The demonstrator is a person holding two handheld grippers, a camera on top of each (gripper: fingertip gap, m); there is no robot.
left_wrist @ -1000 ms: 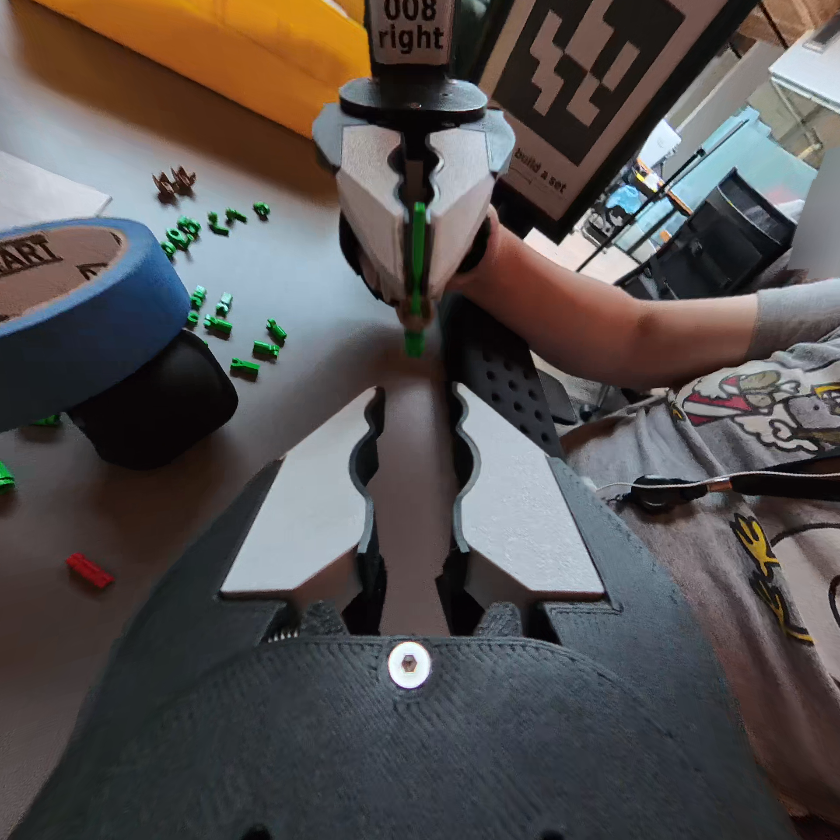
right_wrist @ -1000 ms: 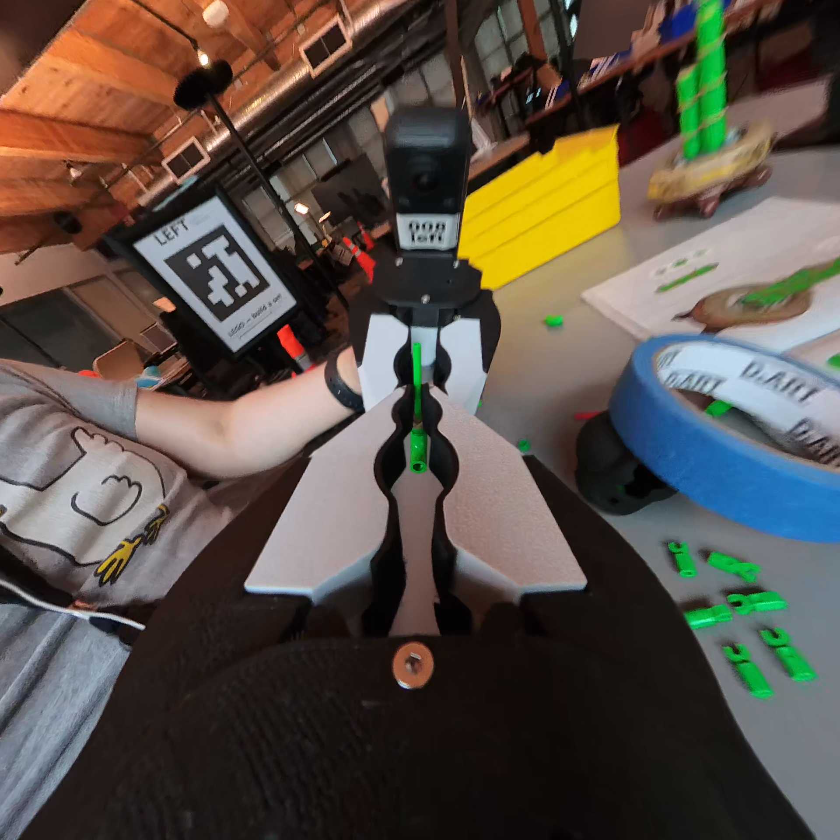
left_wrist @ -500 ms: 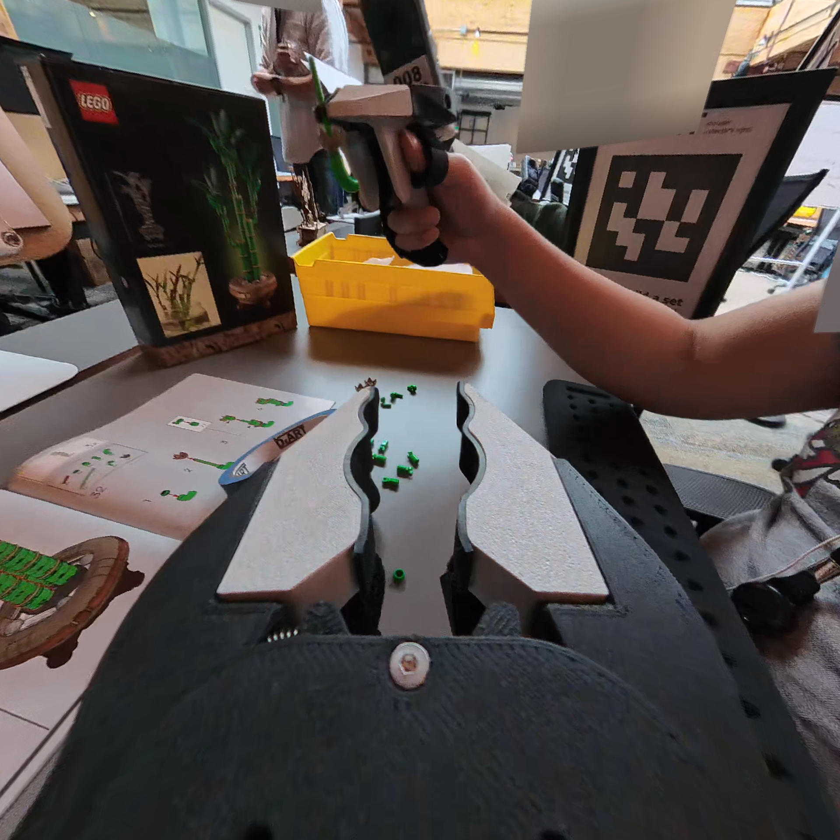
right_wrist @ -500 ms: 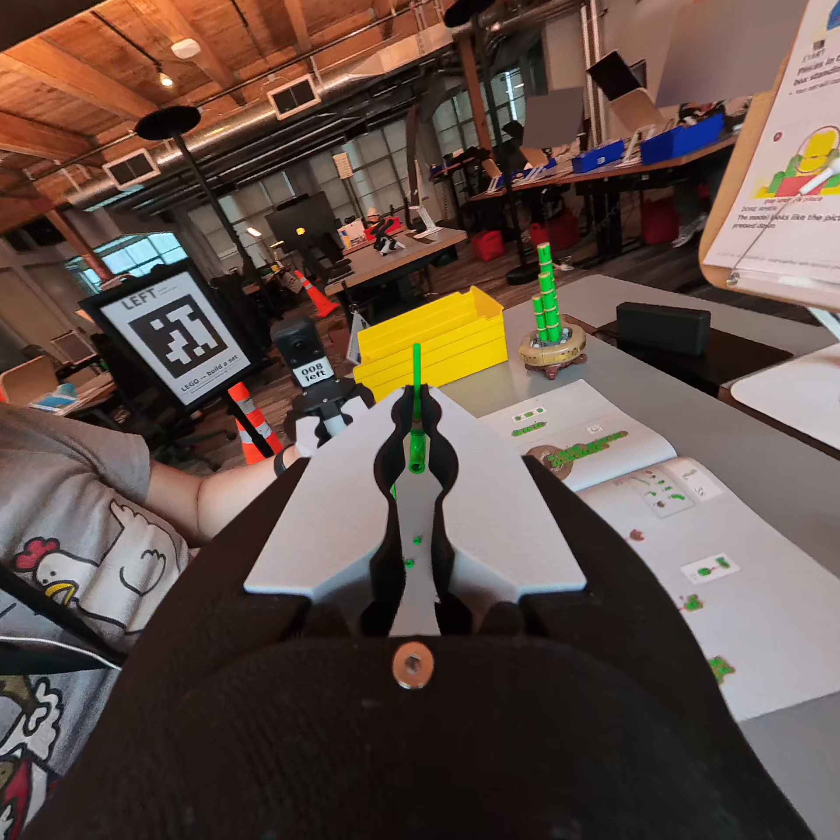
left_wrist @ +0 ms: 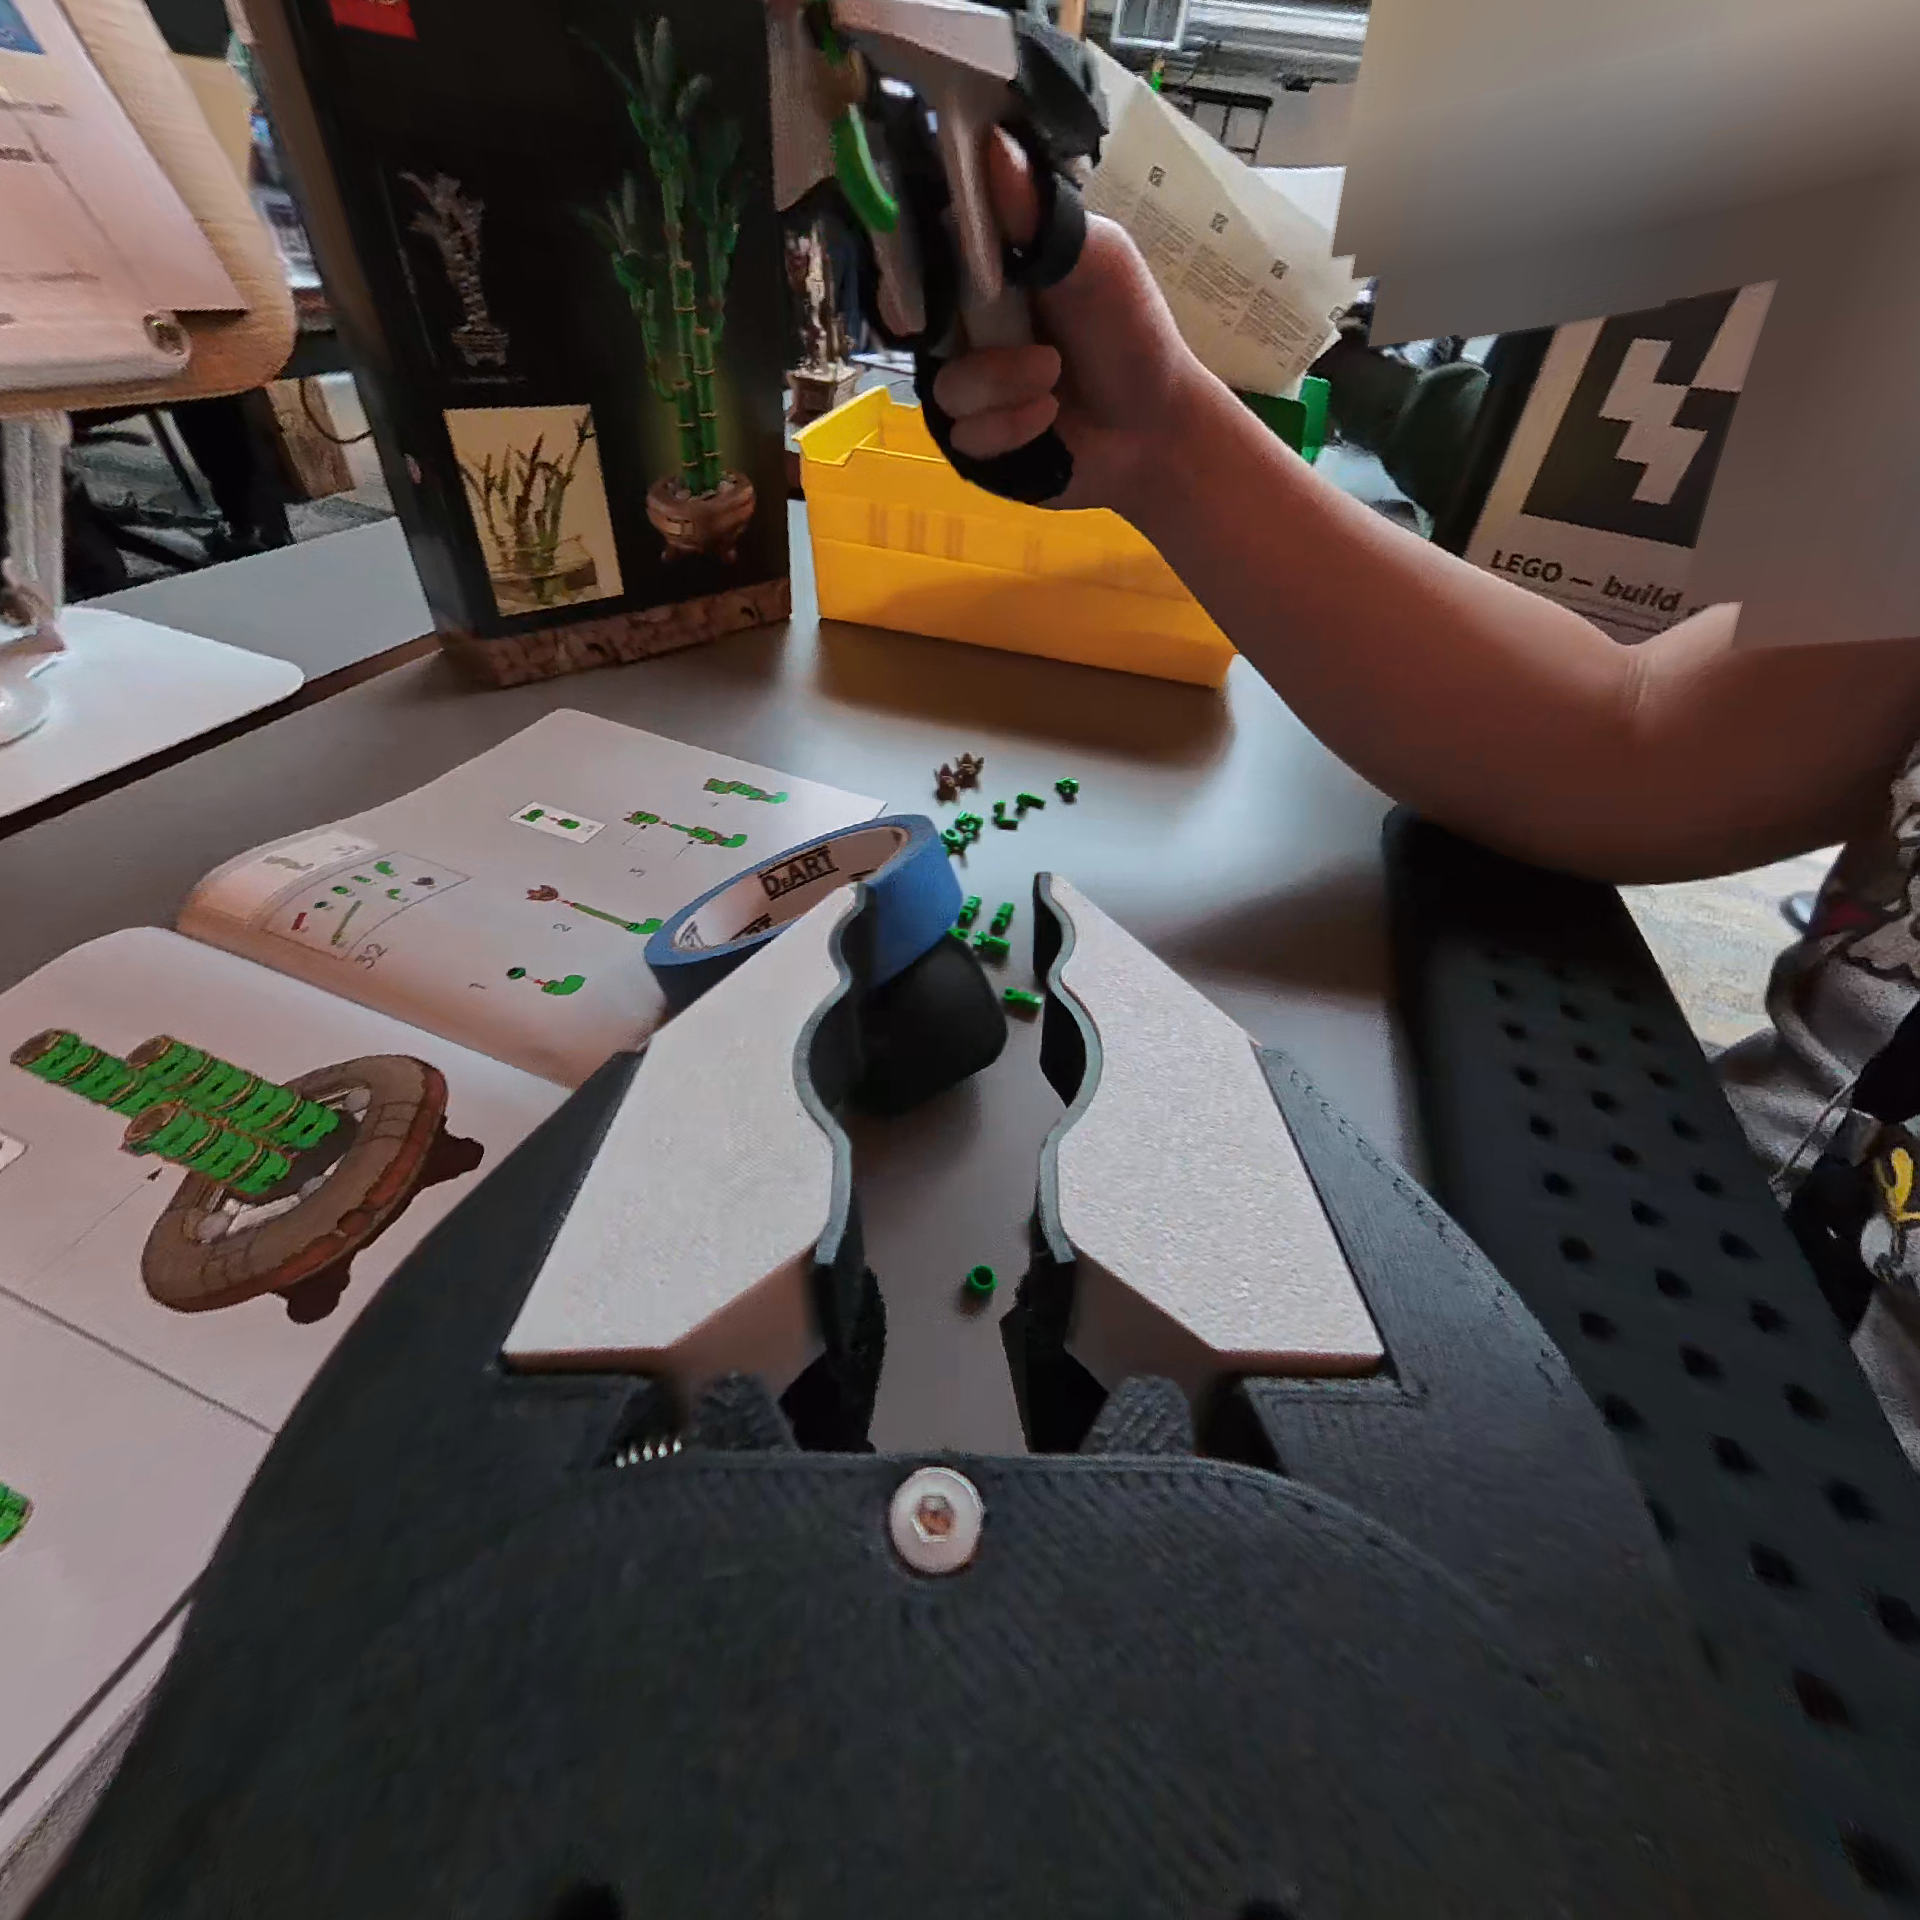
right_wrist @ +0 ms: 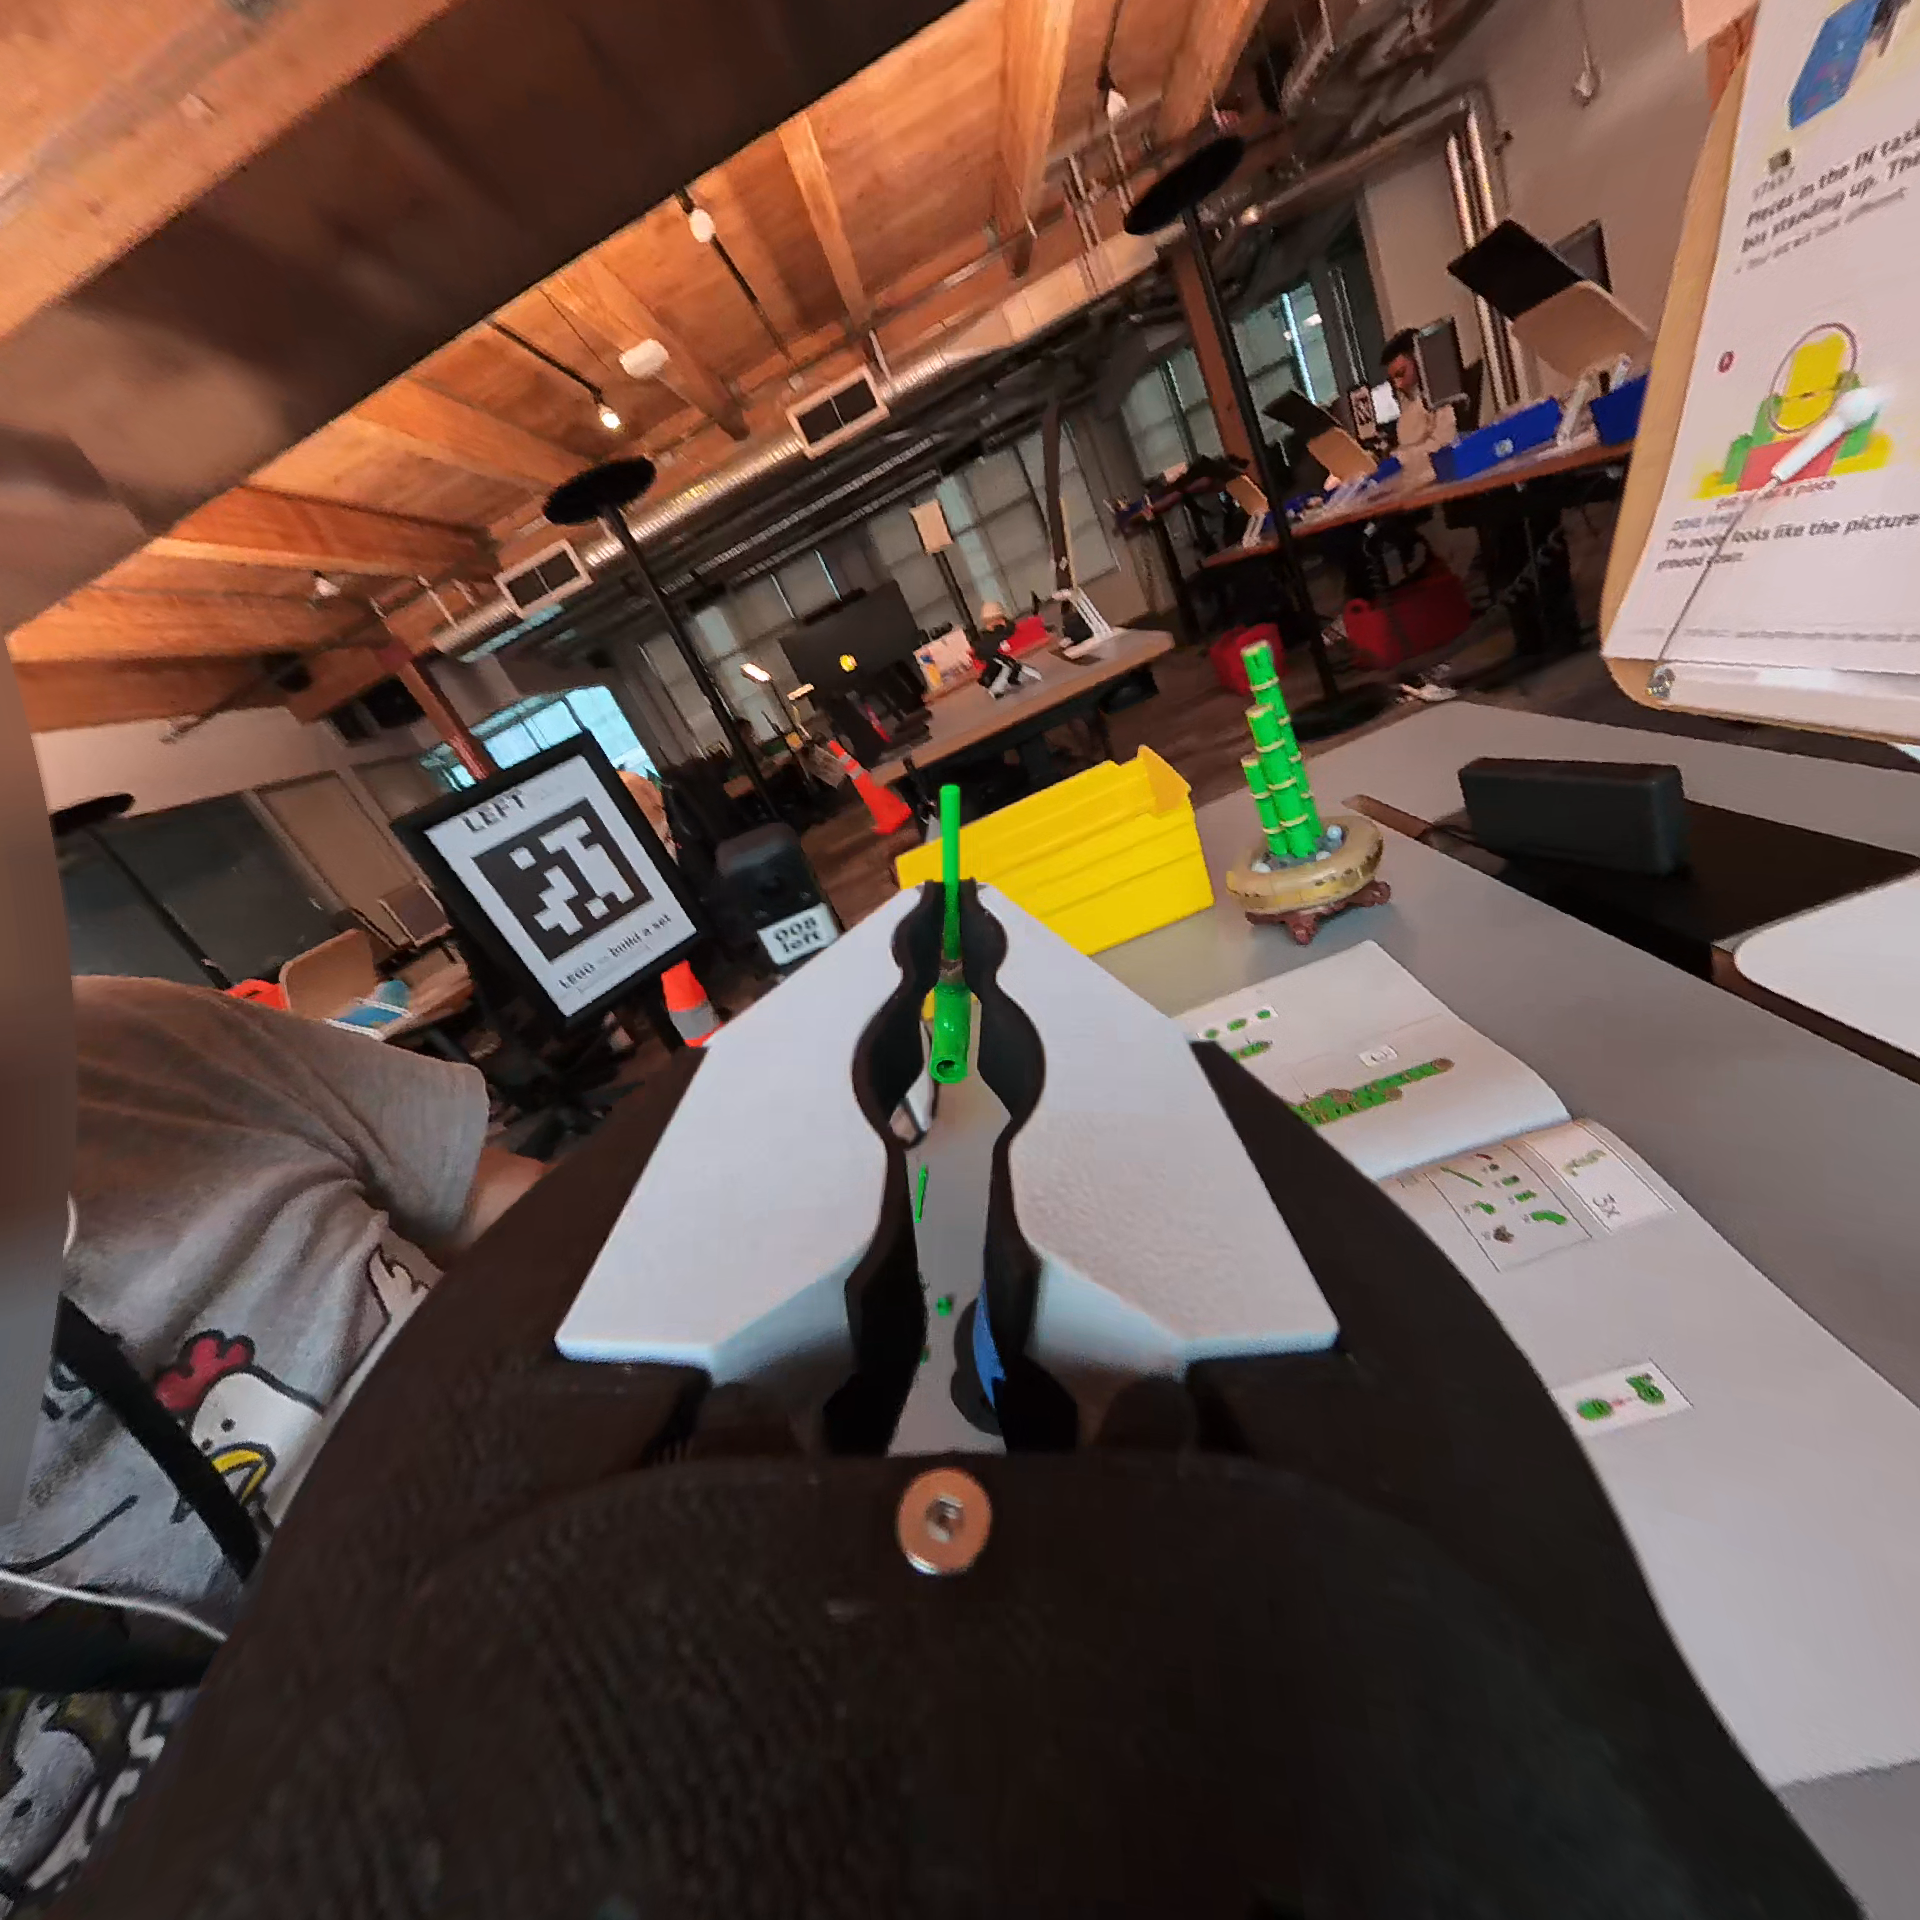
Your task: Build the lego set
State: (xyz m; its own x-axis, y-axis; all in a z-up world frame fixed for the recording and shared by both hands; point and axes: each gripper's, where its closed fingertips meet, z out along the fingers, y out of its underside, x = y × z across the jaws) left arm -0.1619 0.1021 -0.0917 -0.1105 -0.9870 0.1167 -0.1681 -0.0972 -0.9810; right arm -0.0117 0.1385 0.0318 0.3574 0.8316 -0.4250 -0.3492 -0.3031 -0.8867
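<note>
Since a second ago my right gripper (right_wrist: 949, 914) has lifted its clamped green stem (right_wrist: 948, 977) high (clear of the table); left gripper (left_wrist: 943, 940) hangs parted, empty. Next I pick a leaf (left_wrist: 1021, 1001) to fit on.

**Matt plastic, glossy bricks, paper and bare wood**

The left claw (left_wrist: 940, 914) has pale, finely grained matt fingers (left_wrist: 717, 1164) on a ribbed black printed-plastic body, with a bright metal screw (left_wrist: 935, 1522). The green stem piece (right_wrist: 949, 977) in the right claw (right_wrist: 948, 904) is smooth, shiny plastic. The counter (left_wrist: 1226, 862) looks smooth and matt grey. The instruction booklet (left_wrist: 343, 977) is paper with a slight sheen; the yellow bin (left_wrist: 997, 582) is glossy plastic. The ceiling (right_wrist: 623, 343) is bare wood planks.
</note>
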